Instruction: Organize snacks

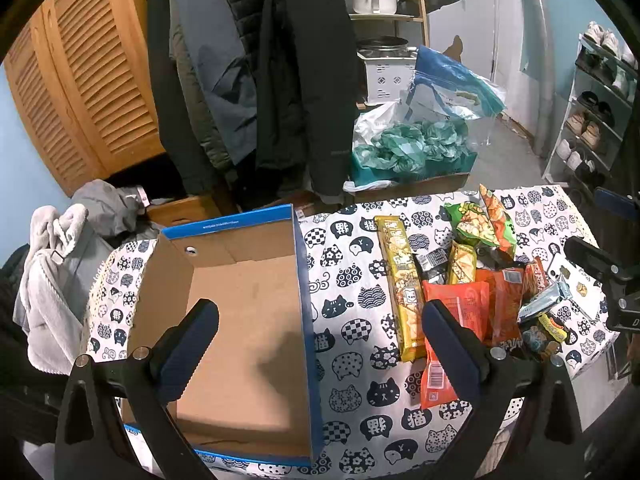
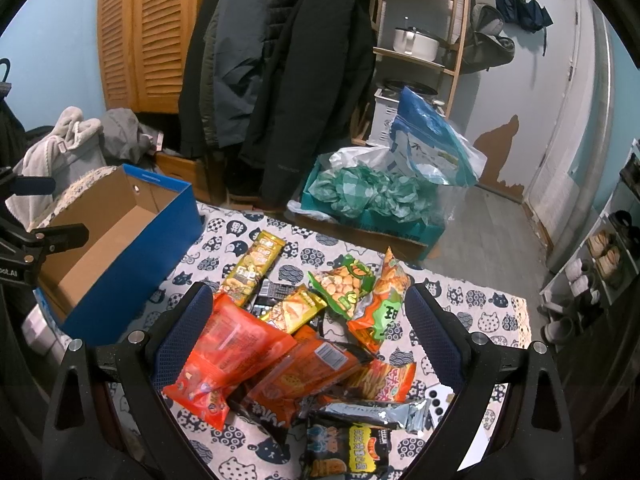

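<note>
A heap of snack packets [image 2: 304, 344] is spread on the tabletop [image 1: 352, 408], right of the empty blue cardboard box [image 1: 240, 320]. Both the left claw [image 1: 320, 344] and right claw [image 2: 308, 320] are held released. The light, crinkly, slippery packets are best pinched at a sealed edge.
</note>
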Available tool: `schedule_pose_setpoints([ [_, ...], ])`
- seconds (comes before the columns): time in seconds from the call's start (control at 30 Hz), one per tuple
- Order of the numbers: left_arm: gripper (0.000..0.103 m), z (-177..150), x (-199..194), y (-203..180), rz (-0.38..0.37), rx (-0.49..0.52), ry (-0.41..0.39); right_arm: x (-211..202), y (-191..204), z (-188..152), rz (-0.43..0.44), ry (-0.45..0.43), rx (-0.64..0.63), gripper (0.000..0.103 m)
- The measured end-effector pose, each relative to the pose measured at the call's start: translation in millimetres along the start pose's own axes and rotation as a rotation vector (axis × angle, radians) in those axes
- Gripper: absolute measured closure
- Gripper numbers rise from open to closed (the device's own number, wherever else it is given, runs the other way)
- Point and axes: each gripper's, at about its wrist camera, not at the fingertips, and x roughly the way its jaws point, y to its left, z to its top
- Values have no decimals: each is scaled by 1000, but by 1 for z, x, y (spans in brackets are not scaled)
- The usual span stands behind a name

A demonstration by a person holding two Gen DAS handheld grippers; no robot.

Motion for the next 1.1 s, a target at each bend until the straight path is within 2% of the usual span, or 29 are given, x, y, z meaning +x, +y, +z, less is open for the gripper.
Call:
schedule_pose_setpoints([
  [0.07,1,0,0,0,-2,0,0,0,11,10,-6,3,0,8],
  [1.1,1,-1,0,0,-3,-2,2,-2,18,10,-5,3,-9,8],
])
